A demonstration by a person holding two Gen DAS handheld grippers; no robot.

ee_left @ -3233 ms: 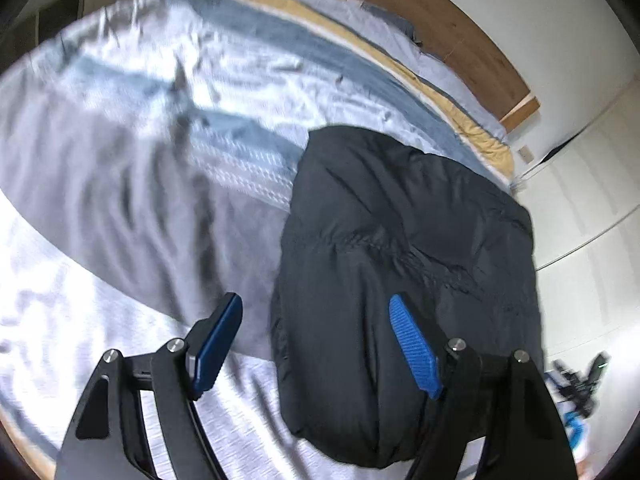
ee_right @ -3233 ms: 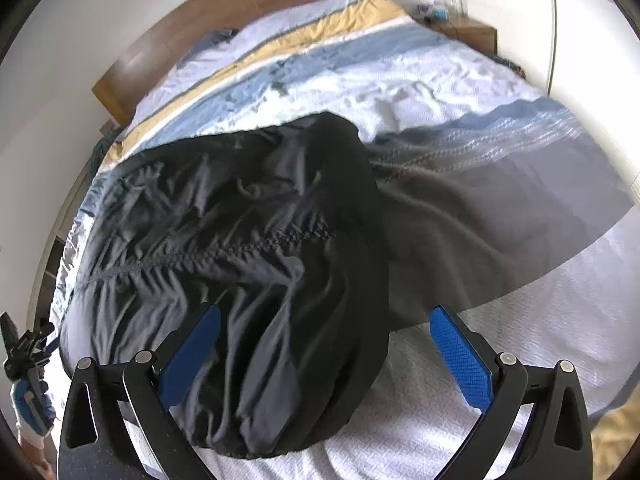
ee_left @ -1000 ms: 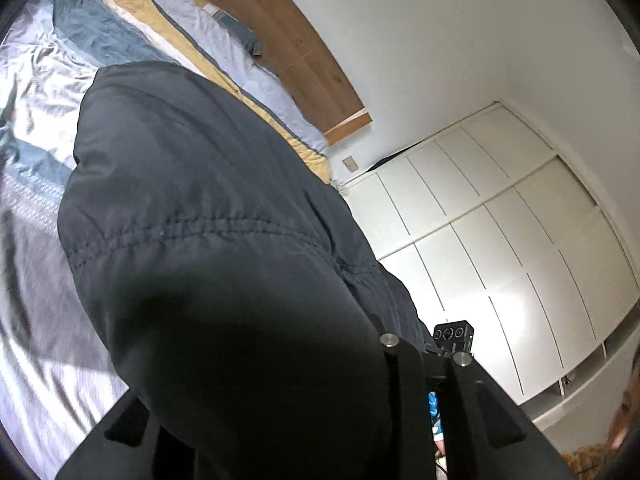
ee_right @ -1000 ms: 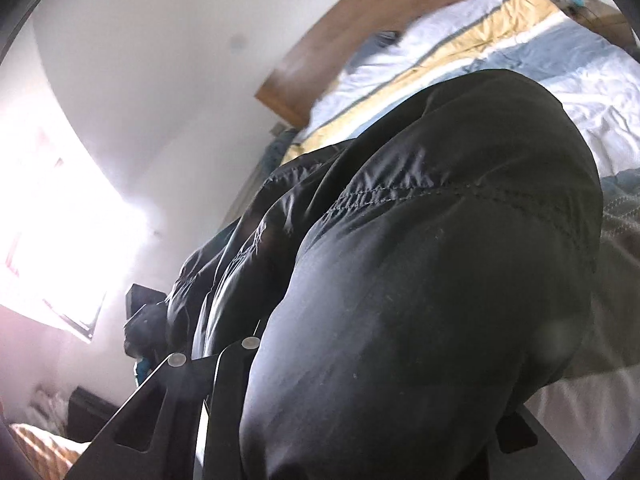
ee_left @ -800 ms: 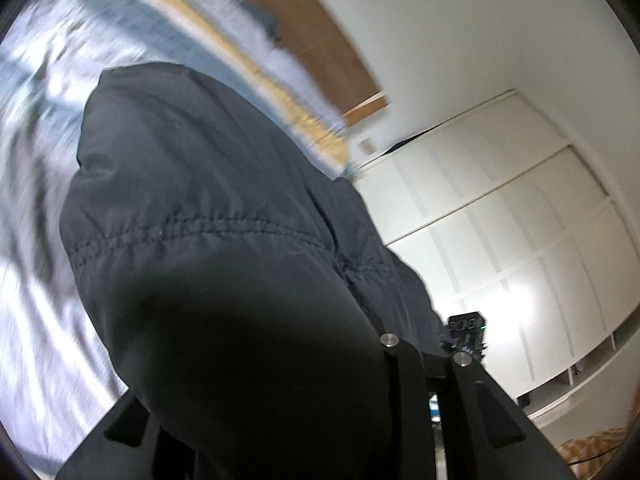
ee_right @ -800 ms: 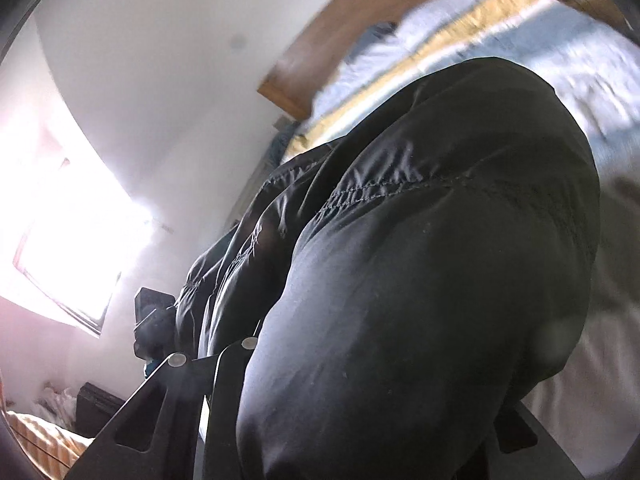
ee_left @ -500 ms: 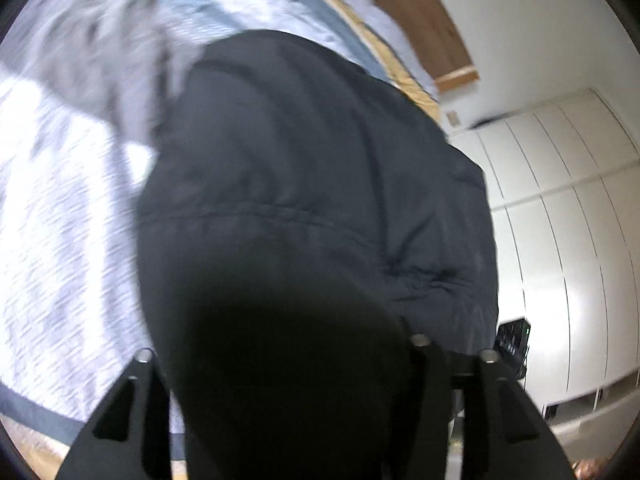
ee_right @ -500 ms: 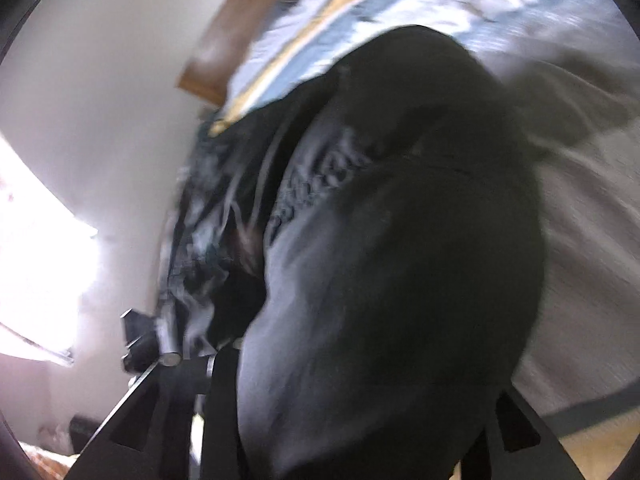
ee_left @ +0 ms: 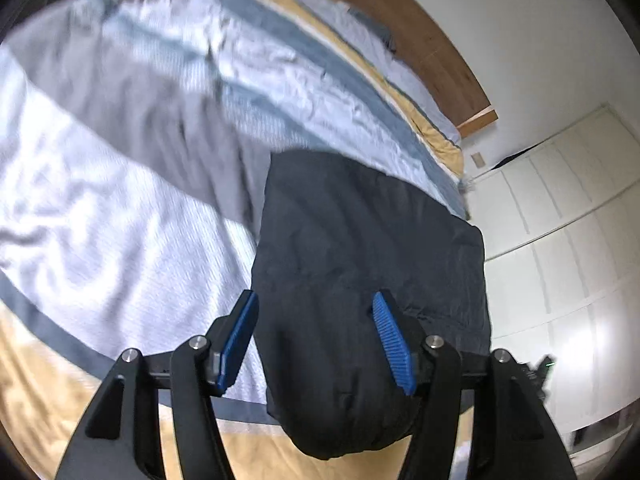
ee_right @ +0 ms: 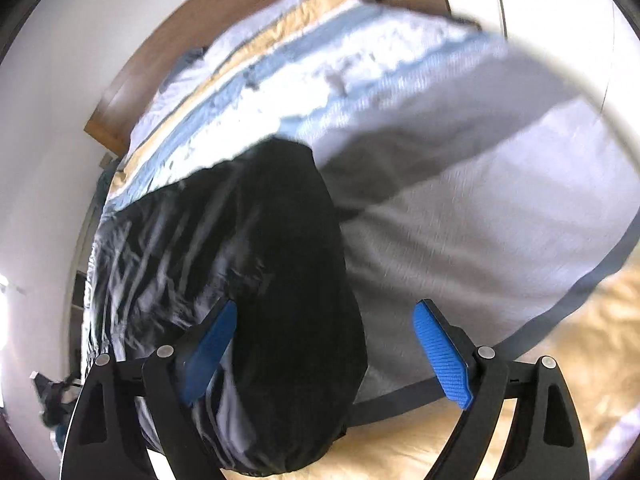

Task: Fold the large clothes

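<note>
A large black jacket [ee_left: 360, 256] lies folded in a bundle on the bed, near its foot edge. It also shows in the right wrist view [ee_right: 256, 280], blurred by motion. My left gripper [ee_left: 316, 340] is open, its blue pads apart over the near end of the jacket and holding nothing. My right gripper [ee_right: 328, 352] is open too, its jaws wide over the jacket's near right edge.
The bed has a striped cover [ee_left: 132, 152] in white, grey, blue and tan, with a wooden headboard [ee_left: 400, 12] at the far end. White wardrobe doors [ee_left: 560, 216] stand to the right. A tan band [ee_right: 540, 360] marks the foot of the bed.
Both grippers were shut on the lifted jacket a second ago. They have since opened and the jacket now lies on the bed beneath them.
</note>
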